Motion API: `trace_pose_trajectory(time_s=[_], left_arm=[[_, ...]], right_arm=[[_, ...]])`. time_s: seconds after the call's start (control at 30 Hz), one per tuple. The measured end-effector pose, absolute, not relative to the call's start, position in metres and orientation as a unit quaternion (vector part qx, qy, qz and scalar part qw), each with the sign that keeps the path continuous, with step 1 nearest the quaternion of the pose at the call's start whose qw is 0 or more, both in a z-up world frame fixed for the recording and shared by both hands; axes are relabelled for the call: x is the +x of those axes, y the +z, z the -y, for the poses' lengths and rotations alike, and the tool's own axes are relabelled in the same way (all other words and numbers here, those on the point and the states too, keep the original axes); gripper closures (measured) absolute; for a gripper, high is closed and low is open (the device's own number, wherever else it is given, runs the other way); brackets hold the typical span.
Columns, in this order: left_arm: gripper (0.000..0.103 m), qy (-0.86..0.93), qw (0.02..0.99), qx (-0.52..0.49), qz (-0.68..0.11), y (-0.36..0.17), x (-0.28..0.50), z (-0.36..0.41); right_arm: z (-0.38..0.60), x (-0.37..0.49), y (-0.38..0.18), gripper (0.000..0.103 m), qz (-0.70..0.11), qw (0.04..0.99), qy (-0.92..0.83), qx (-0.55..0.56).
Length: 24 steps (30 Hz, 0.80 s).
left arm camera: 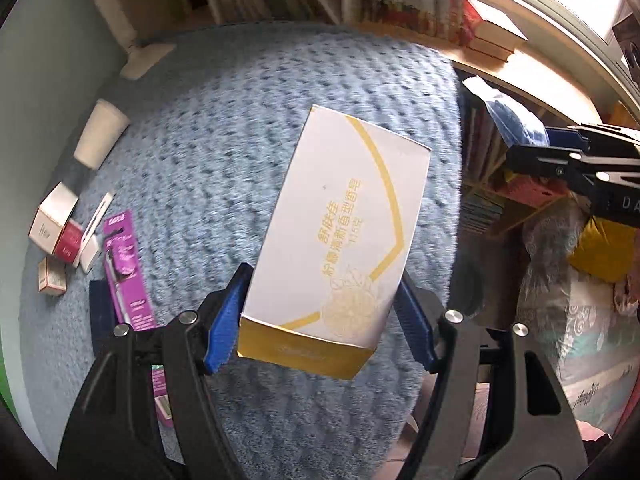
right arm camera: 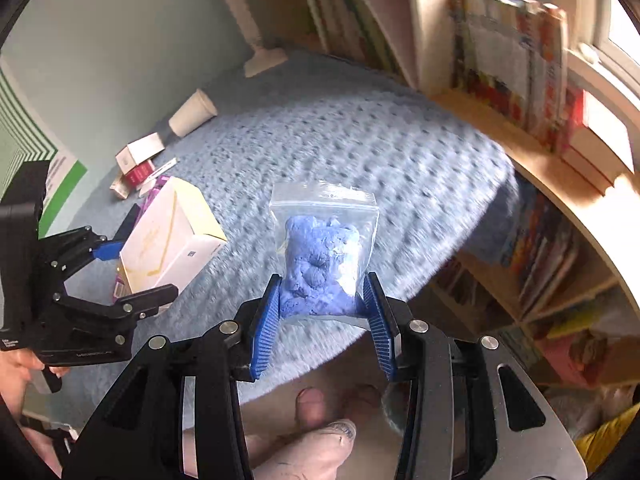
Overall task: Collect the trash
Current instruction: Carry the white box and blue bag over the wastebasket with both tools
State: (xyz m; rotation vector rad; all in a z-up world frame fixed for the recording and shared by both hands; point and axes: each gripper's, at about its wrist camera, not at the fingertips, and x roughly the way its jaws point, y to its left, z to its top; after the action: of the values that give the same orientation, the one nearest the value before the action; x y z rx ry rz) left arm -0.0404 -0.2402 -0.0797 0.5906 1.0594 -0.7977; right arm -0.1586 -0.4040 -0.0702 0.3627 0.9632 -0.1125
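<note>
White-and-gold box (left arm camera: 340, 236) — blue knobbly rug (left arm camera: 224, 128)

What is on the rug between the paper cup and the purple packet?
Small cardboard boxes lie between the paper cup and purple packet, seen from the left claw's camera.

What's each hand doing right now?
Left gripper clamps white-and-gold box. Right gripper clamps bag of blue stuff. More litter on blue rug. Nothing blocking.

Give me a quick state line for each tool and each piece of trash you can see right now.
Left tool: shut on the white and gold box, held off the blue rug.
Right tool: shut on the clear bag of blue material, also lifted.
Paper cup: lying on its side on the rug.
Small cartons: loose on the rug.
Purple package: flat on the rug.
</note>
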Motion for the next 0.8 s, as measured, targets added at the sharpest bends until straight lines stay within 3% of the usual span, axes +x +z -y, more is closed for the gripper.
trace_pose_trajectory(time_s=[0.37, 0.8], left_arm=[[0.037, -0.462, 0.678, 0.335, -0.463, -0.097, -0.131, 0.334], [0.037, -0.500, 0.612, 0.404, -0.460, -0.144, -0.216, 0.405]], right_arm=[[0.458, -0.289, -0.114, 0.060, -0.472, 0.826, -0.144, 0.272], [0.491, -0.379, -0.150, 0.060, -0.479, 0.796, -0.185, 0.321]])
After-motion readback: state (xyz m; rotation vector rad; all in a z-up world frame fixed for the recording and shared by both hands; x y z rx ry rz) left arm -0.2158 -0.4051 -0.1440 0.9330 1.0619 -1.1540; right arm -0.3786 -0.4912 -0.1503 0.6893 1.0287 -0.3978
